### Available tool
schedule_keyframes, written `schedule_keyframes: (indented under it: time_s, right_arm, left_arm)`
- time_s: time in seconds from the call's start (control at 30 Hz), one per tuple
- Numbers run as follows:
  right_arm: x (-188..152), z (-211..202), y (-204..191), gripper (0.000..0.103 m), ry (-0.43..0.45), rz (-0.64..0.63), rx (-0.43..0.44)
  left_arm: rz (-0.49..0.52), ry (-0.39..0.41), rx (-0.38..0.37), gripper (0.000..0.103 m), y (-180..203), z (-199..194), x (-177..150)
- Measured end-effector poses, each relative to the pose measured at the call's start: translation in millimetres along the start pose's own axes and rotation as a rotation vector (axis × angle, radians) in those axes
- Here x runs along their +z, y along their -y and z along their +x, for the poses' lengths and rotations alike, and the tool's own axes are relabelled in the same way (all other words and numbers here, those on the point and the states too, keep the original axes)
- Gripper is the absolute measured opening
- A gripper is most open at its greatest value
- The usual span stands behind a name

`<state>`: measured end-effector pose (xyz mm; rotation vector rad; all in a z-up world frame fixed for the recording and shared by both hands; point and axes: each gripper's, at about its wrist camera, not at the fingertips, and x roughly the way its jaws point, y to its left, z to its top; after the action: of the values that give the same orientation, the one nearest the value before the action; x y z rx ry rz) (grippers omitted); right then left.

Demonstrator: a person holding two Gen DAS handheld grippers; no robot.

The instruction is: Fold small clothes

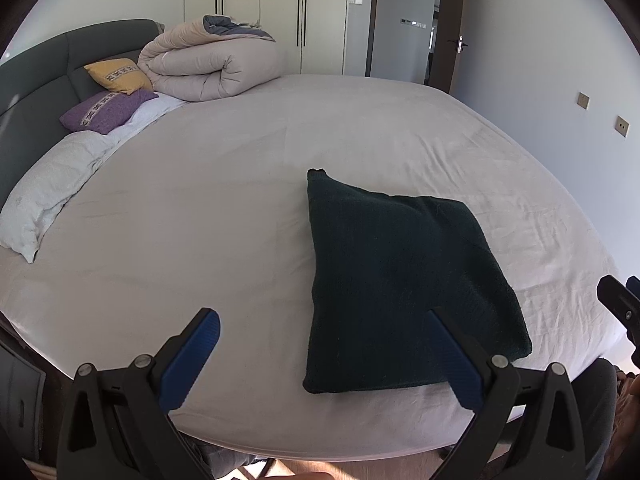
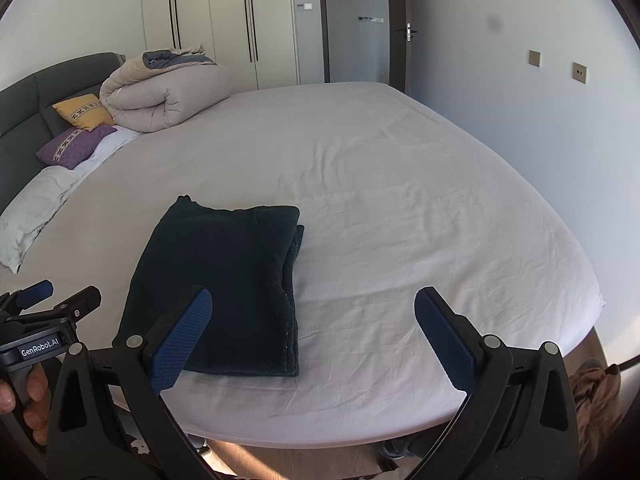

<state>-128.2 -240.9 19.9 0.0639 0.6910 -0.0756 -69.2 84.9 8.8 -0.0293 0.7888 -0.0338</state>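
Note:
A dark green knitted garment [image 1: 400, 280] lies folded into a rectangle on the white bed sheet [image 1: 240, 200], near the front edge. It also shows in the right wrist view [image 2: 224, 280]. My left gripper [image 1: 324, 344] is open and empty, hovering just in front of the garment's near left edge. My right gripper [image 2: 312, 332] is open and empty, in front of the garment's near right corner. The left gripper also shows at the left edge of the right wrist view [image 2: 56, 296], and the right gripper at the right edge of the left wrist view [image 1: 620, 300].
A rolled beige duvet [image 1: 212, 64], a yellow cushion [image 1: 116, 76], a purple cushion [image 1: 104, 112] and a white pillow [image 1: 48, 192] lie at the bed's head on the left. A wardrobe [image 1: 280, 8] and a door [image 1: 404, 20] stand behind. A wall runs along the right.

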Motion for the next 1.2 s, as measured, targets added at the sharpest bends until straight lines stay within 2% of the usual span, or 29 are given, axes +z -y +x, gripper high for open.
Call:
schedule_keyframes:
  time_s: [1.2]
  right_arm:
    - [-9,18,-14,0.103,-0.047,0.000,0.010]
  left_arm:
    - [0.005,-0.026,0.003,0.103,-1,8,-4]
